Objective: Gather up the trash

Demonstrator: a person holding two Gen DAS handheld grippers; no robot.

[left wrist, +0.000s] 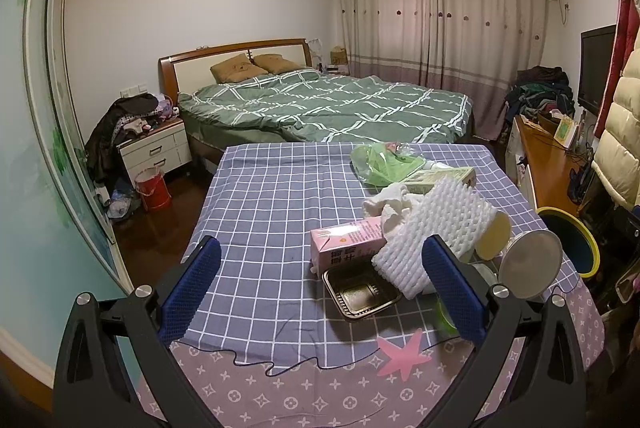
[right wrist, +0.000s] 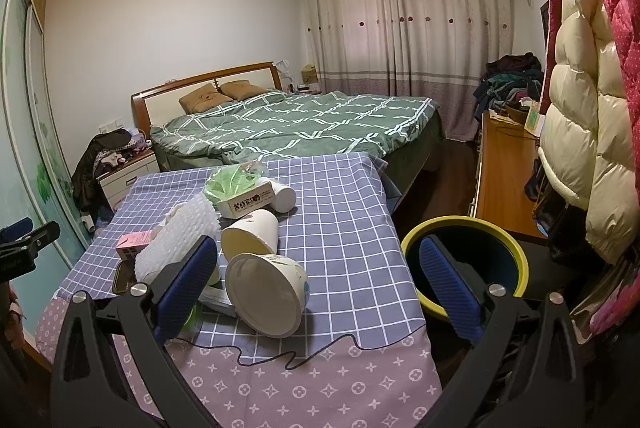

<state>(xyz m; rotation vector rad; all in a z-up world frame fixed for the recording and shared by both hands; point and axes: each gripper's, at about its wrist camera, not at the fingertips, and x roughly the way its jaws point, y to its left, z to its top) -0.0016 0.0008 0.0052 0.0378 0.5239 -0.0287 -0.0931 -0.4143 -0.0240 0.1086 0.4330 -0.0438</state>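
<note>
Trash sits heaped along the bench's right edge, both claws spread wide and empty, so the right claw (right wrist: 316, 280) should drop over the nearest cup (right wrist: 266, 294), pinch its rim gently, then swing right to the bin (right wrist: 516, 256) beside the bench (right wrist: 348, 228).

Paper cups (right wrist: 264, 292) beside yellow-rimmed bin (right wrist: 464, 260)

trash lies heaped on the checked table: a pink carton (left wrist: 347, 240) on its side, a dark foil tray (left wrist: 360, 292) just in front of it, white foam netting (left wrist: 434, 230) draped over crumpled tissue (left wrist: 390, 201), two paper cups (right wrist: 264, 292) tipped over side by side, a cardboard box (right wrist: 250, 205) and a green bag (right wrist: 230, 181) farther back. a yellow-rimmed bin (right wrist: 466, 228) stands open beside the table.
</note>
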